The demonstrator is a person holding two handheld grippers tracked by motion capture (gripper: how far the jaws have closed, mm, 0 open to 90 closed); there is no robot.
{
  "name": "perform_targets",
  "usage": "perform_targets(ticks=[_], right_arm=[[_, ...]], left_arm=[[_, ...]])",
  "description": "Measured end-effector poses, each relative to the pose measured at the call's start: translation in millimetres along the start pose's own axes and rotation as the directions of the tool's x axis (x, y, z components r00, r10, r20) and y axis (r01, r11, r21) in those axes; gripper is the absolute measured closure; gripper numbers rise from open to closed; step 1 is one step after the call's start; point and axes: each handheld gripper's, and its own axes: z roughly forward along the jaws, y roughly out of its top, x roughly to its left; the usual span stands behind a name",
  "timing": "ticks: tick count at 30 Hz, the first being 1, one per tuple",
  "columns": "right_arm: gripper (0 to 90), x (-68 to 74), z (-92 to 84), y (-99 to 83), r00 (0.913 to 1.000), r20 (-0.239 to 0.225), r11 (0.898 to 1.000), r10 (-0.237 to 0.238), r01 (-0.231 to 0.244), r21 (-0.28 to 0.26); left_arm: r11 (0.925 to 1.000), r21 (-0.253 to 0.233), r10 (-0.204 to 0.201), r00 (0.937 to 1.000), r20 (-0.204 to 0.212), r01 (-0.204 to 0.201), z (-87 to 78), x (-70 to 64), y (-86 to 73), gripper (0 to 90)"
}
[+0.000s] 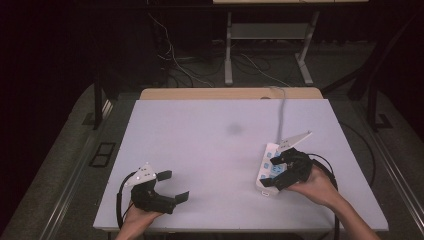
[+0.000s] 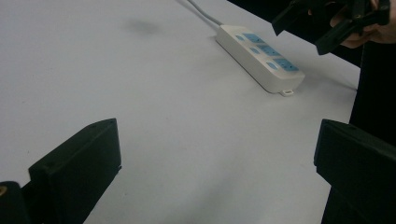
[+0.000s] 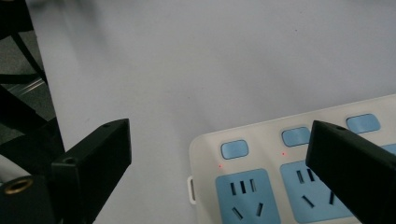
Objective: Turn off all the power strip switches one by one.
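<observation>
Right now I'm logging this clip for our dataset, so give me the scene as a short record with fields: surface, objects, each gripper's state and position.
surface: white table top
object: white power strip with blue sockets and blue switches, lying flat near the table's right side, grey cord running to the far edge
indicator lights: small red dots lit beside the switches
left gripper: open, empty, near the table's front left
right gripper: open, poised over the power strip, holding nothing
other mark: faint dark smudge mid-table
</observation>
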Motion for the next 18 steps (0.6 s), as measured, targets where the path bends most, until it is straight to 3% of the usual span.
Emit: perform_targets(ticks=[2,3,6,8,13,17,18], right_arm=[[16.0,-1.1,-0.1,0.1,1.0000,0.000,1.000,-0.003,0.003,-0.005],[22.1,-3.3,0.1,0.5,1.0000,0.003,1.000,-0.001,0.001,-0.008],[27.9,-4.6,-0.3,0.9,1.0000,0.008,1.000,-0.005,0.005,-0.015],[41.0,-8.5,0.8,0.8,1.0000,0.006,1.000,0.002,-0.002,-0.013],[53.8,-11.2,4.6,1.0,1.0000,-0.002,1.000,0.005,-0.005,0.008],[70.8,-12.1,9.4,2.2,0.9999,-0.013,1.000,-0.005,0.005,0.022],[70.8,-12.1,9.4,2.2,0.9999,-0.013,1.000,-0.005,0.005,0.022]], left_arm=[[1.0000,-0.001,-0.003,1.0000,0.002,0.003,0.3,0.1,-0.3,0.0],[1.0000,-0.003,-0.004,1.0000,0.005,0.004,0.5,0.2,-0.6,0.0],[1.0000,-0.006,-0.007,0.9999,0.010,0.007,0.9,0.6,-1.6,0.0],[0.9999,-0.006,-0.008,0.9999,0.010,0.008,1.5,0.9,-1.9,0.0],[1.0000,-0.006,-0.001,1.0000,0.009,0.001,2.8,1.8,-1.9,0.0],[1.0000,-0.004,0.000,0.9999,0.012,0.000,4.8,1.8,-2.3,0.0],[1.0000,-0.001,0.003,0.9999,0.011,-0.003,5.3,1.7,-2.4,0.0]])
